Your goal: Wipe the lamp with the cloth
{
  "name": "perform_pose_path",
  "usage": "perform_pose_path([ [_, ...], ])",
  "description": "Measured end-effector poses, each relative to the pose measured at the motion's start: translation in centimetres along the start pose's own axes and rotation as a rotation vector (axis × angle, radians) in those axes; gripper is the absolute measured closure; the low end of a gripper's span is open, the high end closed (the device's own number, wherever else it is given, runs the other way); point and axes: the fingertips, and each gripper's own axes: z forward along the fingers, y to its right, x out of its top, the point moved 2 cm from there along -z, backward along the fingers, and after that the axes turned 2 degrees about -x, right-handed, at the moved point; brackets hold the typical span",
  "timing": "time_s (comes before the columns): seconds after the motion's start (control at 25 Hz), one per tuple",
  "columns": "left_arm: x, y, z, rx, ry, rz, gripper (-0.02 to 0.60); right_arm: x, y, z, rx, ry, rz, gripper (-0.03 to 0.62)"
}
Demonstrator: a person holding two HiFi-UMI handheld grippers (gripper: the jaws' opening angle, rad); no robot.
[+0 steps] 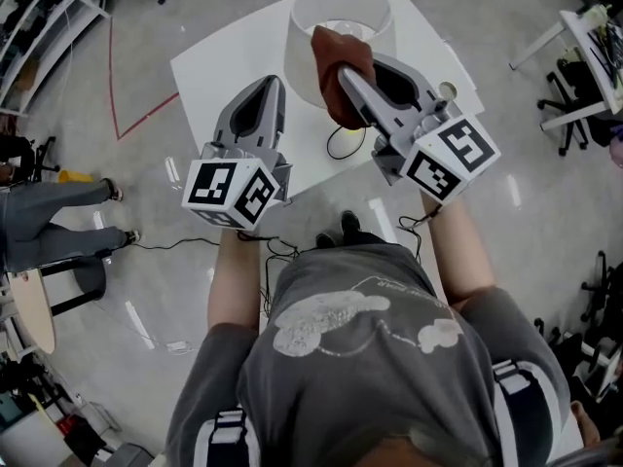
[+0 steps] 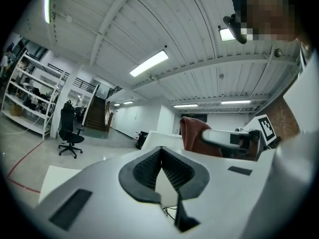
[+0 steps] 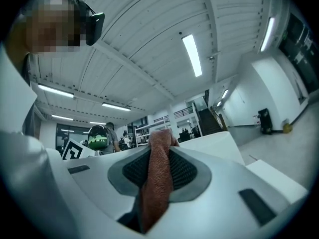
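The lamp, with a white drum shade (image 1: 341,22), stands at the far side of a white table (image 1: 224,66). A rust-brown cloth (image 1: 339,74) hangs against the near side of the shade, and my right gripper (image 1: 343,72) is shut on it. In the right gripper view the cloth (image 3: 157,178) runs down between the jaws, with the shade's rim (image 3: 212,142) just behind. My left gripper (image 1: 275,86) hovers left of the shade, shut on nothing, its tips a little short of it. The left gripper view shows its jaws meeting at the tip, the cloth (image 2: 193,133) and the shade (image 2: 158,139).
A black cable (image 1: 343,144) loops on the table in front of the lamp, and a small round object (image 1: 448,90) lies right of the right gripper. Another person's legs (image 1: 54,212) stand on the floor at the left. Office chairs (image 1: 569,105) and a second table (image 1: 594,27) are at the right.
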Motion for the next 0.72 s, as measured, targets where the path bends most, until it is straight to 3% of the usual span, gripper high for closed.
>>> perform_pose_path([
  [0.36, -2.3, -3.3, -1.5, -0.035, -0.043, -0.030, 0.574, -4.7, -2.4, 2.1, -0.029, -0.071, 0.012, 0.508],
  [0.72, -4.5, -7.1, -2.7, -0.180, -0.122, -0.069, 0.574, -10.6, -3.0, 3.0, -0.255, -0.126, 0.049, 0.508],
])
